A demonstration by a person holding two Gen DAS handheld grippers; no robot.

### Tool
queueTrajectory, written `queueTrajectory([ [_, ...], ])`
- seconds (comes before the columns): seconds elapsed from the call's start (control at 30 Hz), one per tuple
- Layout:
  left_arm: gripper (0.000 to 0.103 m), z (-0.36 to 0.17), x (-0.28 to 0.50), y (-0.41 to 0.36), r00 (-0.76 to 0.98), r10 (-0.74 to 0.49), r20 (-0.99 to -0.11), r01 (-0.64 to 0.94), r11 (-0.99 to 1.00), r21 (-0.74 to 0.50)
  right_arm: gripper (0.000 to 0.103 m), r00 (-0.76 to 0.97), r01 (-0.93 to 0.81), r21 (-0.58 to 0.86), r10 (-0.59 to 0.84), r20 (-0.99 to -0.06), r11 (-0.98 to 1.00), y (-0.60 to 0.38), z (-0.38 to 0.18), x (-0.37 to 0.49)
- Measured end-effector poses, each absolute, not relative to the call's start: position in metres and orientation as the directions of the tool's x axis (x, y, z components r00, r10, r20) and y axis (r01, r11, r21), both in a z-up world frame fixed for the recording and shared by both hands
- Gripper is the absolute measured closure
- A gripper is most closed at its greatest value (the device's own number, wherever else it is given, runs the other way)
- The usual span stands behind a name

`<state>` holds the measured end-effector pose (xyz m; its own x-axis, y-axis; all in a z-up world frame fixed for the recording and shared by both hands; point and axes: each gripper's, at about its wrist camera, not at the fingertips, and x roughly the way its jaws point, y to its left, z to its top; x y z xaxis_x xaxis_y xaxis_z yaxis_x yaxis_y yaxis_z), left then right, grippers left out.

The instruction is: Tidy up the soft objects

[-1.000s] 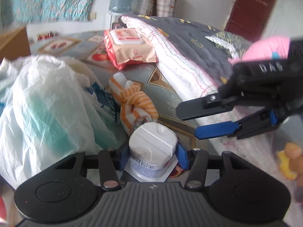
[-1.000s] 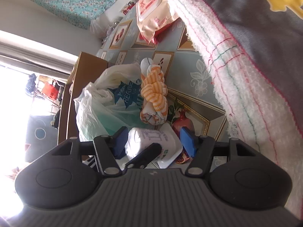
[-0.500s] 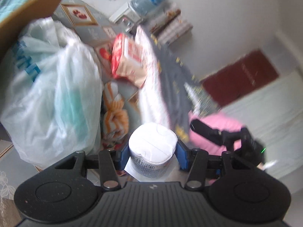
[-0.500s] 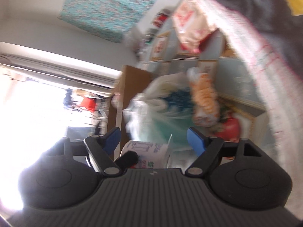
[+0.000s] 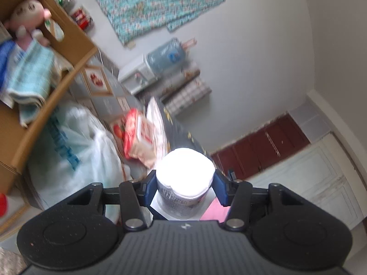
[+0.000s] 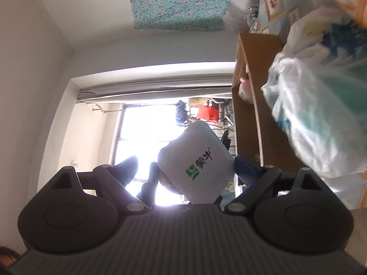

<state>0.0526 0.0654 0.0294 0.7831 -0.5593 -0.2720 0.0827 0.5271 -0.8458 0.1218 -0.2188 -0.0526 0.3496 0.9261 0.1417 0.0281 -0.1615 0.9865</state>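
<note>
A doll [image 5: 25, 20] and towels [image 5: 29, 73] already lay in the box [image 5: 68, 52]. A bag [image 5: 75, 151] and wipes [image 5: 137, 137] remained outside. The left gripper [image 5: 185, 189] pinched a tub [image 5: 184, 183]. The right gripper's [image 6: 195, 171] jaws had just been opening, spread around that tub [image 6: 197, 160].

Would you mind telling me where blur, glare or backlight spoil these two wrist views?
Left wrist view: the plastic bag and cardboard box are smeared by motion blur, and the white tub has a blown-out top. Right wrist view: the window is overexposed, silhouetting the right hand-held gripper.
</note>
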Motion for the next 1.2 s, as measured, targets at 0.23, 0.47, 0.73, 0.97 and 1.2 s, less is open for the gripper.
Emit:
queueTrajectory([
  [0.23,0.052,0.038,0.027,0.105,0.831,-0.511,-0.217,0.094,0.515,-0.852,0.016,0.258,0.109,0.968,0.947,0.193,-0.227,-0.162,-0.062,0.125],
  [0.47,0.051,0.041,0.01,0.133,0.858,-0.48,-0.185,0.115,0.53,-0.84,0.027,0.232,0.105,0.966,0.95,0.208,-0.237,-0.119,-0.057,0.129],
  [0.73,0.051,0.039,0.002,0.169,0.879,-0.447,-0.167,0.111,0.532,-0.84,0.028,0.195,0.048,0.987,0.971,0.141,-0.153,-0.073,-0.047,0.144],
  [0.97,0.049,0.036,0.008,0.197,0.895,-0.369,-0.25,0.044,0.631,-0.775,0.028,0.157,-0.099,0.992,0.986,-0.057,0.073,-0.021,-0.029,0.184],
  [1.2,0.05,0.021,0.012,0.233,0.911,-0.195,-0.363,-0.131,0.699,-0.703,0.029,0.106,-0.253,0.875,0.911,-0.398,0.412,0.035,-0.023,0.23],
])
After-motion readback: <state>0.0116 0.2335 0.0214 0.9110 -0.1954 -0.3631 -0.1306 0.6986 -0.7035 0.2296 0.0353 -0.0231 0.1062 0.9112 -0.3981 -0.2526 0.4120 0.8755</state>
